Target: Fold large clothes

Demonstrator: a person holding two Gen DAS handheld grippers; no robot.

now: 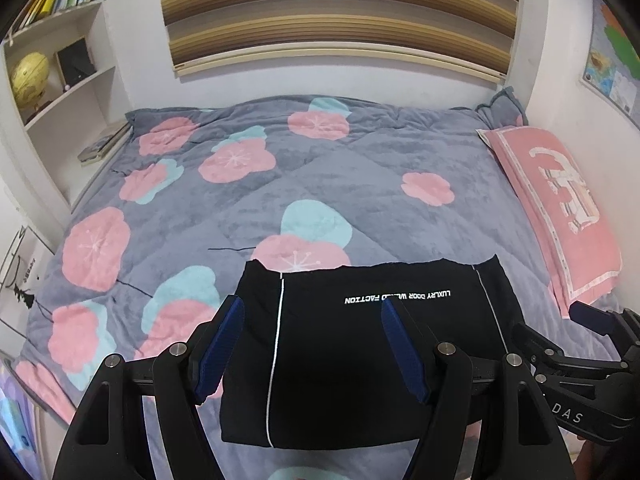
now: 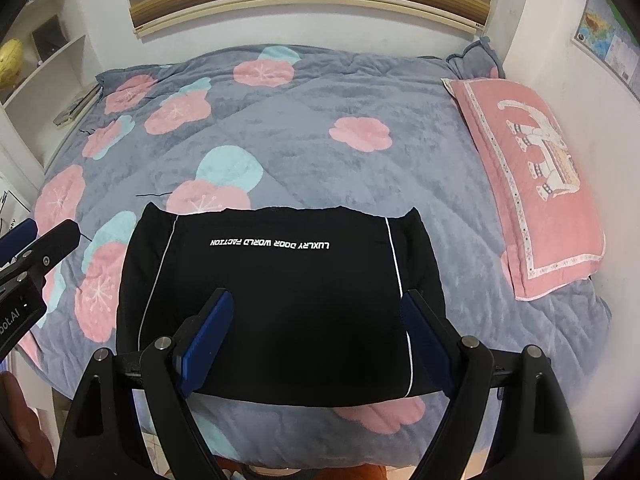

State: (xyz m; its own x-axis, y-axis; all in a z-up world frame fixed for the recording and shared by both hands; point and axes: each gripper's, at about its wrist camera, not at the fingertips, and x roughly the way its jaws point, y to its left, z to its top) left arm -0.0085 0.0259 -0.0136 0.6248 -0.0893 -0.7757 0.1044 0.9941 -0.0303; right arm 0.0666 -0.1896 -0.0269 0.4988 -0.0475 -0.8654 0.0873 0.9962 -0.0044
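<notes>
garment (image 1: pixel 360 352) — black, folded to a rectangle, white piping, white lettering | lower centre of frame, on my quilt (image 1: pixel 360 184) | shelf (image 1: pixel 60 64) upper left — globe (image 1: pixel 30 78), books | my left gripper (image 1: pixel 312 344) and right gripper (image 2: pixel 316 332) both spread, holding nothing

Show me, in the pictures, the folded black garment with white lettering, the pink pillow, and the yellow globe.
Folded black garment (image 2: pixel 280 312): right wrist view, middle of its top panel.
Pink pillow (image 2: pixel 532 184): right wrist view, on its printed cover.
Yellow globe (image 1: pixel 30 76): left wrist view, on the sphere.

Folded black garment (image 2: pixel 280 300) flat on bed
</notes>
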